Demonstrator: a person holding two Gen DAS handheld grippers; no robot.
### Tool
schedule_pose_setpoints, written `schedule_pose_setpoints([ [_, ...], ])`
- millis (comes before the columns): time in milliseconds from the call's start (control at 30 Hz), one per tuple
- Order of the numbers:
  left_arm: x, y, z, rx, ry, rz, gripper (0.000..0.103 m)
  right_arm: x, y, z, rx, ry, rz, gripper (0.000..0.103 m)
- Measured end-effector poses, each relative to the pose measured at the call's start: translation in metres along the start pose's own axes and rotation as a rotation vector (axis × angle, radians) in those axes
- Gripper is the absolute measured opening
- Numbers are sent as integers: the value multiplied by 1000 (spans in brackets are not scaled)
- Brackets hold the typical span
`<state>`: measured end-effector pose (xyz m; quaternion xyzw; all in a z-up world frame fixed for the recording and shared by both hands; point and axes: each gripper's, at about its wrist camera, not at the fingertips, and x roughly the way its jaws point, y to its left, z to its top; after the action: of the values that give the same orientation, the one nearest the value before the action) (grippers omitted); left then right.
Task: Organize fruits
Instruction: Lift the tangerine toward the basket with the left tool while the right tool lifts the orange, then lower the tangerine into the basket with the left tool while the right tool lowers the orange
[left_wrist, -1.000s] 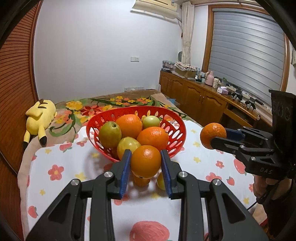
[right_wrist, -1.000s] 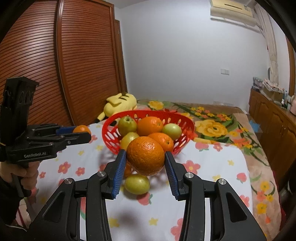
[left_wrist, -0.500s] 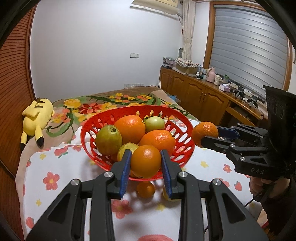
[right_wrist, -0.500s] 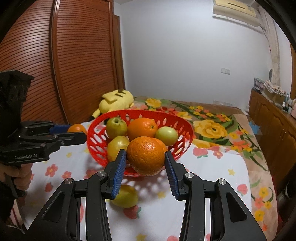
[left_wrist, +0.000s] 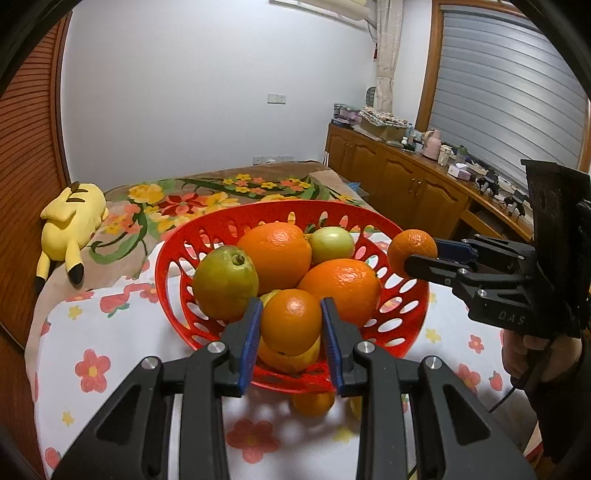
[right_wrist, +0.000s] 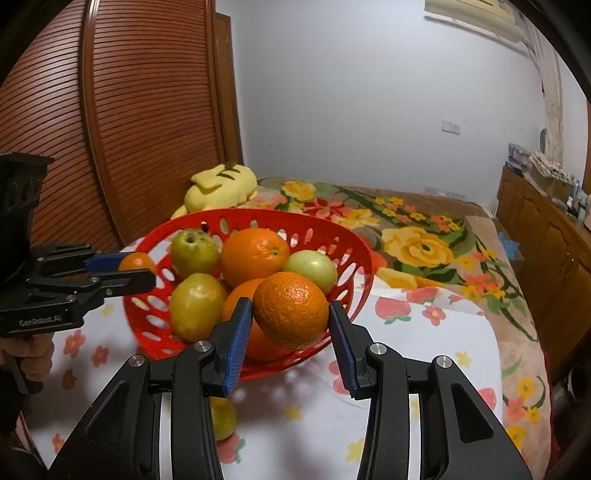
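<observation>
My left gripper (left_wrist: 291, 314) is shut on a small orange (left_wrist: 291, 325), held over the near rim of the red basket (left_wrist: 295, 210). My right gripper (right_wrist: 291, 314) is shut on a larger orange (right_wrist: 291, 308), also over the red basket's (right_wrist: 258, 215) near edge. Each wrist view shows the other gripper at the side, the right gripper (left_wrist: 417, 254) and the left gripper (right_wrist: 138, 268). The basket holds two big oranges (left_wrist: 275, 254), a green pear (left_wrist: 225, 282) and a green apple (left_wrist: 330, 242). An orange (left_wrist: 313, 403) and a yellow-green fruit (right_wrist: 223, 417) lie on the cloth in front of it.
The basket stands on a white flowered cloth (left_wrist: 92, 354) over a bed. A yellow plush toy (left_wrist: 70, 225) lies at the back left on a floral blanket (right_wrist: 417, 251). Wooden cabinets (left_wrist: 399, 184) run along the right, slatted wooden doors (right_wrist: 129, 129) along the left.
Both grippers have moved forward to the basket with their oranges, from in front of it to over its near rim. The basket looks larger and closer in both views.
</observation>
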<state>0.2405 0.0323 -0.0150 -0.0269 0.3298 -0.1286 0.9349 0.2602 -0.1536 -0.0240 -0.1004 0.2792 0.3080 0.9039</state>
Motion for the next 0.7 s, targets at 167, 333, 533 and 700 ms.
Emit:
schedule_pose_setpoints([
  [167, 3, 2, 1, 1, -2, 7, 29, 8, -2, 5, -7, 10, -2, 42],
  [333, 6, 5, 4, 6, -6, 23, 29, 17, -4, 9, -18, 21, -6, 43],
  [533, 8, 10, 4, 3, -5, 29, 30, 24, -4, 10, -30, 32, -5, 43],
  [700, 10, 12, 4, 1, -4, 32, 30, 27, -5, 10, -31, 41, -6, 43],
])
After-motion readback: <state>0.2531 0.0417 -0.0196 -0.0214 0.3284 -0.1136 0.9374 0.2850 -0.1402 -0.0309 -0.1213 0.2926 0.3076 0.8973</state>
